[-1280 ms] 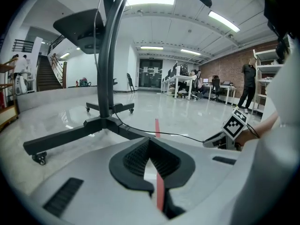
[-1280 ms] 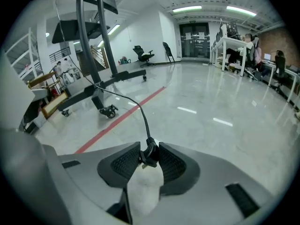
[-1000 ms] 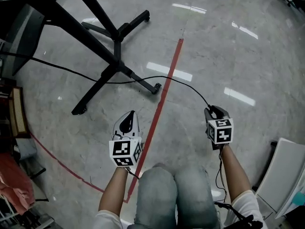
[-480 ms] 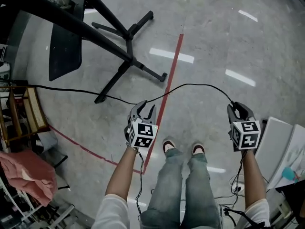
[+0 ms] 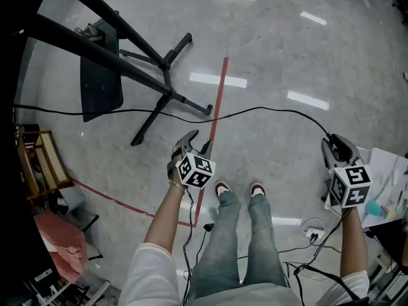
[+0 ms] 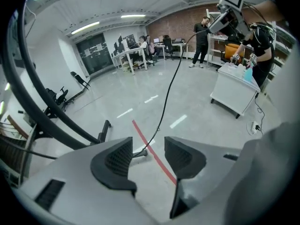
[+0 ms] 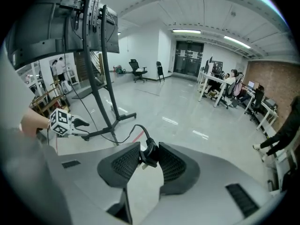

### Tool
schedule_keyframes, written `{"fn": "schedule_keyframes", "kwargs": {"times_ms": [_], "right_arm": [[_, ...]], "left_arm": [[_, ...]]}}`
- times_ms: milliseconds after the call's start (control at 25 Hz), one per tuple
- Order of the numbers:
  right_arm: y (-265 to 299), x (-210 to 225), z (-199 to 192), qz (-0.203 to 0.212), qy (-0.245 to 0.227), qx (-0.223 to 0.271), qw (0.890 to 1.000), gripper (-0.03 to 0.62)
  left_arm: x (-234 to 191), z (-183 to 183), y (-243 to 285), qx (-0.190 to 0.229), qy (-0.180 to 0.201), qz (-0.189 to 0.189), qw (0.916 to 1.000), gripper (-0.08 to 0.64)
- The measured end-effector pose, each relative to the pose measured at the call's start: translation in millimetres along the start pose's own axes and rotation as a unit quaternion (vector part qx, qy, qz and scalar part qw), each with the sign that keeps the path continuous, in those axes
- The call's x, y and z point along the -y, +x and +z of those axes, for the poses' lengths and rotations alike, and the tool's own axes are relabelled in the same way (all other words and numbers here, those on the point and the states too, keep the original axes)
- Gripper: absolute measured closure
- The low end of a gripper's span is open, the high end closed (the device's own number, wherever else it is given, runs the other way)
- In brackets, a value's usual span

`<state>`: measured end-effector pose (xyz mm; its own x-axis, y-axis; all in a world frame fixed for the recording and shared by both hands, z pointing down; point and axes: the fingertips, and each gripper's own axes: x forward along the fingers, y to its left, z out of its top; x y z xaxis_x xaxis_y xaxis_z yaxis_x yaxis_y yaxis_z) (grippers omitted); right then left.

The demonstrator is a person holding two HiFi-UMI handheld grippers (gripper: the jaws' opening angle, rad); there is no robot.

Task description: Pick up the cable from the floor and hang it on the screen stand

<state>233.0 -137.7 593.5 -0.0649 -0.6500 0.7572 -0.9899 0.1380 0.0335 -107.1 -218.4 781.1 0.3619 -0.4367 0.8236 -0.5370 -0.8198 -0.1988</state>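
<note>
A thin black cable (image 5: 255,109) hangs in a long arc above the floor, from the left edge across to my right gripper (image 5: 338,144). That gripper is shut on the cable's plug (image 7: 147,154), which sits between its pads. My left gripper (image 5: 196,141) is held out in front of me and its jaws are opening, with nothing pressed between them. In the left gripper view the cable (image 6: 165,104) runs just beyond the fingertips. The black screen stand (image 5: 167,61) stands on splayed legs at the upper left. Its dark screen (image 7: 47,22) shows in the right gripper view.
A red tape line (image 5: 213,123) crosses the grey floor. A white table (image 5: 382,171) with bottles stands at my right, above a socket strip (image 5: 312,232) and loose wires. A wooden rack (image 5: 38,161) and red cloth (image 5: 60,241) are at the left. People sit at distant desks.
The view has risen from a crouch to standing. Both grippers came up, the right one lifting the cable off the floor. The left jaws went from shut to open.
</note>
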Motion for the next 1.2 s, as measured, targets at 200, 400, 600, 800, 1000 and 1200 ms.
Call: {"fn": "schedule_keyframes", "kwargs": {"times_ms": [200, 400, 600, 800, 1000, 1200], "right_arm": [[-69.4, 17.8, 40.9, 0.007, 0.017, 0.021, 1.0, 0.457], [-116.9, 29.7, 58.4, 0.019, 0.024, 0.025, 0.999, 0.457], [-144.4, 39.4, 63.0, 0.026, 0.033, 0.03, 0.999, 0.457], [-158.5, 47.4, 71.7, 0.021, 0.031, 0.035, 0.999, 0.457], [-168.6, 54.3, 74.5, 0.015, 0.029, 0.034, 0.999, 0.457], [-159.0, 56.1, 69.4, 0.011, 0.038, 0.036, 0.999, 0.457]], "left_arm": [[-3.9, 33.0, -1.9, -0.023, 0.034, -0.009, 0.9991, 0.346], [28.0, 31.9, 22.0, -0.075, 0.144, -0.052, 0.9853, 0.346], [60.6, 12.8, 46.7, -0.118, 0.223, -0.098, 0.9627, 0.347], [75.3, -31.1, 64.1, -0.183, 0.237, -0.144, 0.9432, 0.347], [74.8, -53.6, 71.0, -0.202, 0.246, -0.149, 0.9361, 0.35], [54.6, -44.0, 70.4, -0.177, 0.241, -0.115, 0.9473, 0.535]]}}
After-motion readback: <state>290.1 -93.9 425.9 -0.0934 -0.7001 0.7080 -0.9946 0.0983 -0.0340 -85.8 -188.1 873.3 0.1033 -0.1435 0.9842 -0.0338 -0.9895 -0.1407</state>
